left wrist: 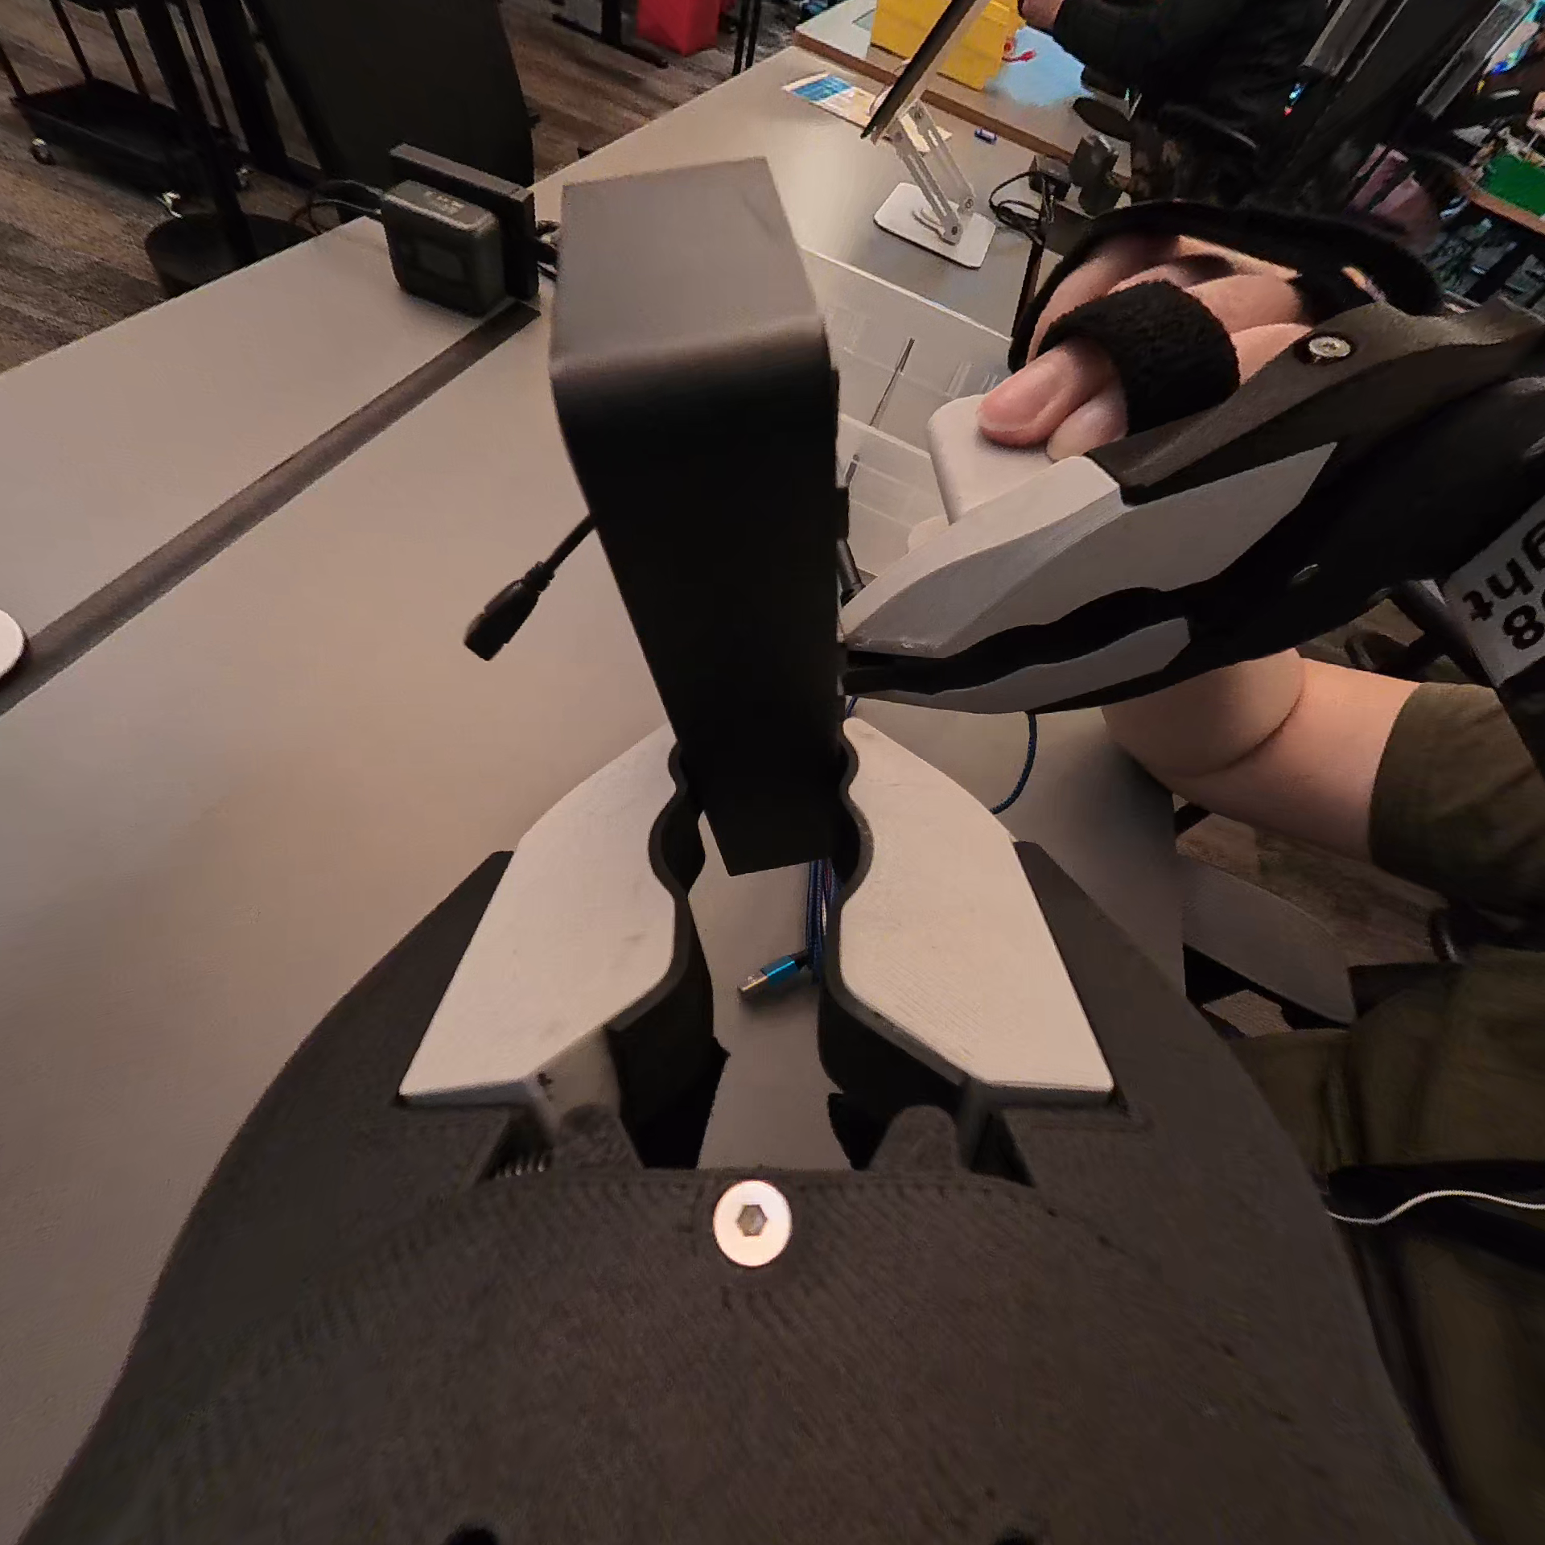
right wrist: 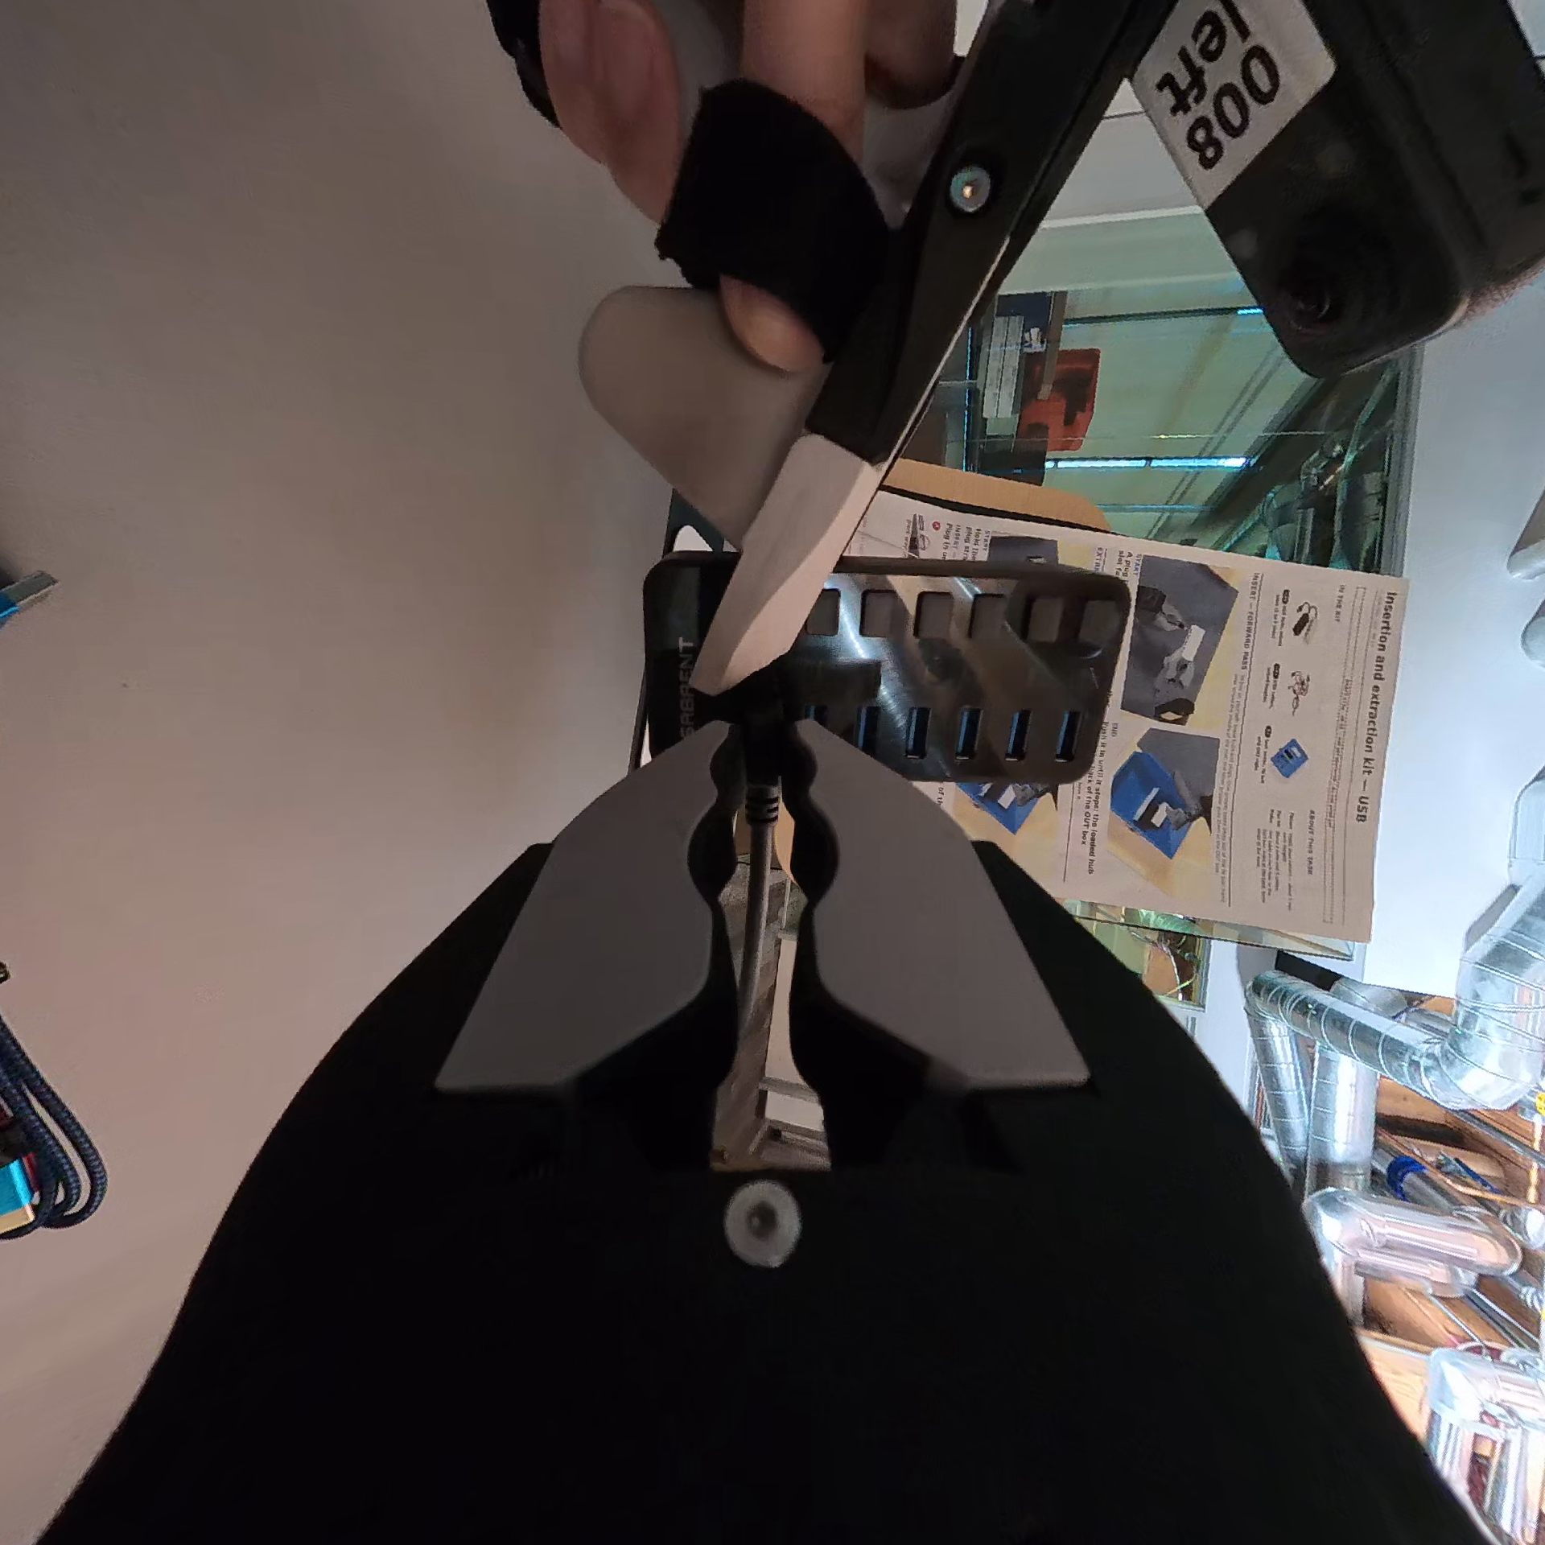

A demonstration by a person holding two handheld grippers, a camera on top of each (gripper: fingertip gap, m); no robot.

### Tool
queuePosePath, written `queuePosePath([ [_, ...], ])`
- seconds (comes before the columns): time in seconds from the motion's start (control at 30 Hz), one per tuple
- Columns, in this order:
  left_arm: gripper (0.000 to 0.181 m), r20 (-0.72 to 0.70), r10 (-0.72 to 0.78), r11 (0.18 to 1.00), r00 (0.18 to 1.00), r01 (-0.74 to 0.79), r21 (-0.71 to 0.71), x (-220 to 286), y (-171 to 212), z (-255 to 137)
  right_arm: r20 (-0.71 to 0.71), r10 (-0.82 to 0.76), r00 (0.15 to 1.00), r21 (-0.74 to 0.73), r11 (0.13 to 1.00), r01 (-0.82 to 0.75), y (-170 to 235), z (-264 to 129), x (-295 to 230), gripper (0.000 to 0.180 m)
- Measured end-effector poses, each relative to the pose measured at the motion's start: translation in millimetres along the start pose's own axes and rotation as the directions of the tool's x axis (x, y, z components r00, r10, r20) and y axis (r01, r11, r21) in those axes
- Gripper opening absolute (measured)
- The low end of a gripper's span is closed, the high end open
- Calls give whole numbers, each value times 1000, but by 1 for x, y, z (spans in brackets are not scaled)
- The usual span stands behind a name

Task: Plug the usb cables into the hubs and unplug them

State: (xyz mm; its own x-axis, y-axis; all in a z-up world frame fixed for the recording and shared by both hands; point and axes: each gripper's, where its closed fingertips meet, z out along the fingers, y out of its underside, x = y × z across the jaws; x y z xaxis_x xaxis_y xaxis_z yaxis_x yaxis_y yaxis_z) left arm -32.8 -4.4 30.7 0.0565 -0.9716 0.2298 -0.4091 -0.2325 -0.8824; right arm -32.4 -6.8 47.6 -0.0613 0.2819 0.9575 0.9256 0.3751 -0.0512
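Left gripper (left wrist: 762, 773) has its 2 fingers clamped on the hub (left wrist: 698, 435), standing it up above them. Right gripper (right wrist: 761, 757) pinches a black plug (right wrist: 762, 736) at the end port. Keep it square to the slot, no wiggling sideways.

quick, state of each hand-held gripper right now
Left hand-held gripper: closed on the black hub.
Right hand-held gripper: closed on a black cable plug at the hub.

Hub (left wrist: 698, 468) between left tongs (left wrist: 762, 752)
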Motion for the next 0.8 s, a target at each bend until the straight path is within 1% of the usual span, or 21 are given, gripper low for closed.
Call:
queuePosePath([
  [0.13, 26, 45, 47, 999, 998, -48, 10, 1, -4, -2, -25, 10, 1000, -3, 1000, -10, 0, -1, 4, 9],
  [0.2, 26, 67, 75, 997, 995, -76, 11, 1, -6, -3, -40, -13, 999, 8, 1000, 13, 0, -1, 5, 9],
  [0.33, 26, 100, 134, 979, 986, -147, 140, 6, -27, -10, -202, -74, 977, 34, 996, 83, -2, -10, 25, 9],
  [0.4, 29, 136, 154, 971, 979, -175, 163, 7, -32, -13, -271, -132, 953, 4, 990, 138, -3, -12, 31, 9],
  [0.5, 28, 214, 201, 964, 956, -232, 130, 3, -31, -14, -340, -197, 920, -24, 979, 200, -8, -12, 34, 9],
  [0.53, 28, 238, 230, 958, 944, -262, 113, 2, -30, -15, -343, -207, 916, -34, 977, 208, -9, -11, 34, 9],
  [0.6, 27, 266, 273, 949, 925, -304, 81, 3, -30, -16, -335, -195, 922, -30, 980, 196, -9, -11, 33, 9],
  [0.73, 26, 355, 342, 923, 870, -382, 47, 8, -36, -21, -375, -155, 914, 11, 985, 171, -11, -17, 38, 9],
  [0.8, 26, 377, 346, 920, 859, -390, 46, 9, -37, -21, -380, -151, 912, 11, 986, 168, -10, -18, 39, 9],
])
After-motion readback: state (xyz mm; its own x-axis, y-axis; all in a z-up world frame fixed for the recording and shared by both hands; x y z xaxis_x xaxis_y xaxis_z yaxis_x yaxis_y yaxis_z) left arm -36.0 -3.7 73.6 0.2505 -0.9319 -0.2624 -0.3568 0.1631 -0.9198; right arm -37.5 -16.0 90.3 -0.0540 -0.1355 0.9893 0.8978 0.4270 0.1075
